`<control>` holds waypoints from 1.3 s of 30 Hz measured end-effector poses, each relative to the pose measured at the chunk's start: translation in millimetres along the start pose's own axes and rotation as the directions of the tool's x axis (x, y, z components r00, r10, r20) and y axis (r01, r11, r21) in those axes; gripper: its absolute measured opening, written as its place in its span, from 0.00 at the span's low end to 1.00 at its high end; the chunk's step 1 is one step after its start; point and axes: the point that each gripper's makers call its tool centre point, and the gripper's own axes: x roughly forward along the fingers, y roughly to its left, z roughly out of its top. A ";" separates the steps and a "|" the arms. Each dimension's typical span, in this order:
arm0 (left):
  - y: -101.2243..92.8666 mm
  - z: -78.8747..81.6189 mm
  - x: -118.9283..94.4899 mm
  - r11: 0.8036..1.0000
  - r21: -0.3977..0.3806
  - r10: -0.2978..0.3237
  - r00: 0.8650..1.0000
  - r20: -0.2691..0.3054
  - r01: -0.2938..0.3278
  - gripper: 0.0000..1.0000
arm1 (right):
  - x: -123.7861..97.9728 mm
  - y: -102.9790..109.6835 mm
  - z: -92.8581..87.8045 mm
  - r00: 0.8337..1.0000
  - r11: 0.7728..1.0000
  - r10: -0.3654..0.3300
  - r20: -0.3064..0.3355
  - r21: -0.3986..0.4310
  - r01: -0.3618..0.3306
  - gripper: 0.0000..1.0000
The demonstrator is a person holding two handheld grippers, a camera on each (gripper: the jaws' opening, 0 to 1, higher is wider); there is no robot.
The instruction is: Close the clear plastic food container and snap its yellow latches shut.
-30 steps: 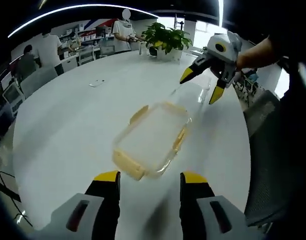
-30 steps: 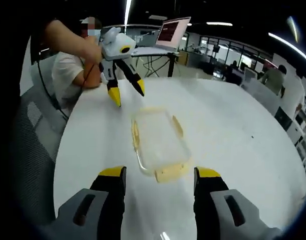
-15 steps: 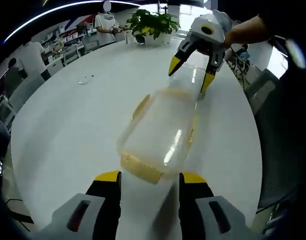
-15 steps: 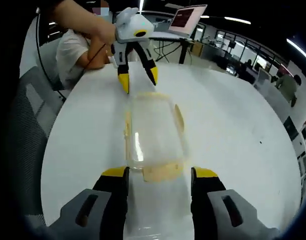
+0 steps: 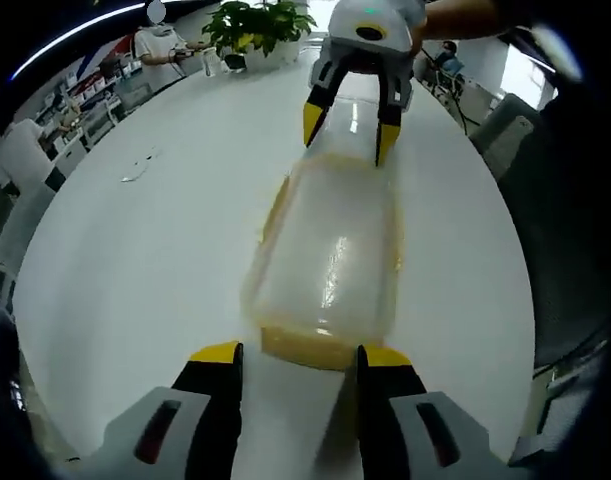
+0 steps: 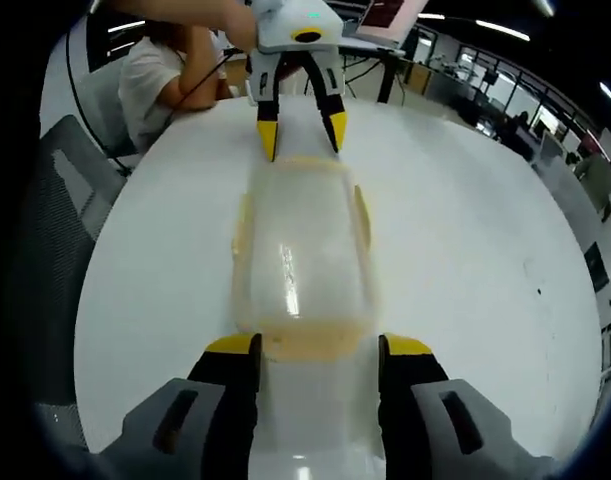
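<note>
Light, slick clear container (image 5: 333,258) lies between both wide-open tools (image 5: 296,352) (image 6: 310,345); press its stiff yellow end latches (image 6: 310,343).

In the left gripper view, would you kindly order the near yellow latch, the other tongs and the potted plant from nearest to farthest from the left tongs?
1. Near yellow latch, just ahead between the left tongs.
2. Right tongs, at the container's far end.
3. Potted plant, far across the table.
</note>
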 end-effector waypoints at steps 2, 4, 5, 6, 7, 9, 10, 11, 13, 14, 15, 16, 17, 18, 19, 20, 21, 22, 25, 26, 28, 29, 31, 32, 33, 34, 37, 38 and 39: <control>-3.2 -0.1 2.0 0.999 0.025 -0.023 1.000 -0.012 0.023 0.39 | 1.5 3.2 1.1 1.000 1.000 0.021 -0.007 -0.010 -0.021 0.44; -4.5 -0.2 4.0 0.998 0.061 -0.031 0.999 -0.031 0.033 0.39 | 3.1 3.2 0.9 1.000 0.999 0.023 -0.019 -0.023 -0.023 0.42; -7.5 -0.7 5.8 0.996 0.074 -0.050 0.998 -0.041 0.053 0.39 | 3.9 3.6 0.8 0.999 0.999 0.030 -0.023 -0.029 -0.030 0.42; -9.6 -1.0 7.1 0.995 0.078 -0.062 0.997 -0.047 0.066 0.39 | 4.1 3.6 1.4 0.999 0.999 0.036 -0.023 -0.027 -0.036 0.41; -10.9 -2.8 9.3 0.993 0.096 -0.070 0.996 -0.062 0.076 0.39 | 4.8 3.7 2.0 0.999 0.999 0.043 -0.027 -0.021 -0.044 0.40; -12.4 -3.2 11.6 0.990 0.105 -0.085 0.994 -0.070 0.092 0.38 | 6.4 4.6 2.4 0.998 0.998 0.057 -0.036 -0.020 -0.058 0.38; -9.5 -4.2 12.7 0.991 0.093 -0.088 0.994 -0.069 0.094 0.35 | 7.9 5.2 -0.7 0.996 0.998 0.062 -0.056 -0.030 -0.064 0.38; -10.3 -5.3 11.8 0.991 0.092 -0.092 0.993 -0.075 0.099 0.34 | 7.0 7.4 0.9 0.995 0.996 0.086 -0.052 -0.013 -0.087 0.37; -11.3 -5.2 11.3 0.989 0.103 -0.096 0.993 -0.075 0.104 0.34 | 7.0 6.8 0.4 0.994 0.995 0.095 -0.054 -0.005 -0.096 0.37; -11.7 -5.2 11.1 0.989 0.102 -0.097 0.992 -0.074 0.105 0.34 | 7.1 7.7 -0.2 0.993 0.995 0.104 -0.056 0.002 -0.104 0.37; -11.8 -5.1 11.1 0.989 0.102 -0.099 0.992 -0.072 0.106 0.34 | 7.6 8.1 -0.9 0.992 0.993 0.115 -0.056 0.014 -0.115 0.37; -11.6 -5.5 11.3 0.989 0.100 -0.102 0.992 -0.070 0.109 0.33 | 7.7 8.3 -1.1 0.991 0.992 0.124 -0.057 0.024 -0.122 0.37; -11.7 -5.4 11.3 0.988 0.103 -0.104 0.992 -0.068 0.111 0.33 | 8.1 8.5 -1.4 0.990 0.991 0.132 -0.059 0.032 -0.130 0.37; -11.8 -5.6 11.2 0.988 0.104 -0.105 0.992 -0.070 0.112 0.33 | 8.8 7.9 -1.6 0.988 0.990 0.143 -0.061 0.026 -0.142 0.37; -11.7 -5.8 11.2 0.988 0.109 -0.106 0.992 -0.072 0.114 0.33 | 9.1 7.6 -1.9 0.987 0.988 0.151 -0.063 0.026 -0.149 0.37; -11.5 -6.0 11.3 0.988 0.108 -0.106 0.992 -0.075 0.114 0.33 | 9.2 8.1 -2.0 0.984 0.986 0.165 -0.068 0.024 -0.163 0.37; -11.9 -5.9 11.2 0.988 0.108 -0.104 0.992 -0.077 0.112 0.33 | 9.3 8.6 -2.0 0.982 0.985 0.173 -0.074 0.020 -0.172 0.37; -12.5 -5.8 10.9 0.988 0.106 -0.102 0.992 -0.081 0.110 0.33 | 11.2 9.3 -4.1 0.980 0.985 0.174 -0.098 0.002 -0.175 0.37; -13.1 -5.3 10.2 0.989 0.101 -0.096 0.992 -0.081 0.104 0.33 | 11.9 11.1 -4.9 0.978 0.986 0.147 -0.148 -0.053 -0.156 0.37; -12.6 -5.5 10.2 0.990 0.100 -0.095 0.992 -0.082 0.103 0.33 | 11.8 10.4 -6.5 0.977 0.985 0.136 -0.165 -0.079 -0.151 0.37; -12.4 -5.7 10.2 0.990 0.098 -0.095 0.991 -0.091 0.104 0.33 | 14.4 10.7 -7.5 0.975 0.988 0.113 -0.192 -0.079 -0.130 0.38; -11.9 -5.8 10.4 0.990 0.099 -0.095 0.991 -0.098 0.105 0.33 | 15.2 10.6 -8.1 0.975 0.992 0.106 -0.197 -0.047 -0.117 0.38; -10.5 -6.0 11.7 0.990 0.093 -0.092 0.988 -0.126 0.104 0.33 | 15.5 9.3 -7.0 0.973 0.991 0.110 -0.205 -0.056 -0.124 0.38; -10.4 -6.2 11.8 0.990 0.092 -0.091 0.987 -0.132 0.104 0.33 | 14.9 8.6 -7.1 0.971 0.990 0.112 -0.210 -0.063 -0.127 0.38; -10.1 -6.4 11.9 0.991 0.089 -0.091 0.986 -0.138 0.103 0.34 | 14.9 8.1 -7.7 0.971 0.990 0.113 -0.210 -0.065 -0.129 0.39; -9.7 -7.1 12.1 0.991 0.087 -0.093 0.986 -0.139 0.106 0.34 | 14.2 8.1 -7.3 0.971 0.990 0.113 -0.211 -0.065 -0.129 0.39; -10.8 -6.3 13.0 0.986 0.110 -0.107 0.984 -0.139 0.123 0.35 | 14.2 9.5 -7.7 0.970 0.992 0.103 -0.219 -0.054 -0.117 0.38; -12.8 -6.6 12.6 0.984 0.125 -0.105 0.984 -0.144 0.124 0.34 | 13.7 9.8 -7.4 0.971 0.991 0.103 -0.217 -0.056 -0.117 0.38; -14.3 -6.6 12.3 0.984 0.129 -0.102 0.984 -0.146 0.122 0.34 | 13.5 10.4 -7.0 0.971 0.991 0.101 -0.217 -0.059 -0.116 0.37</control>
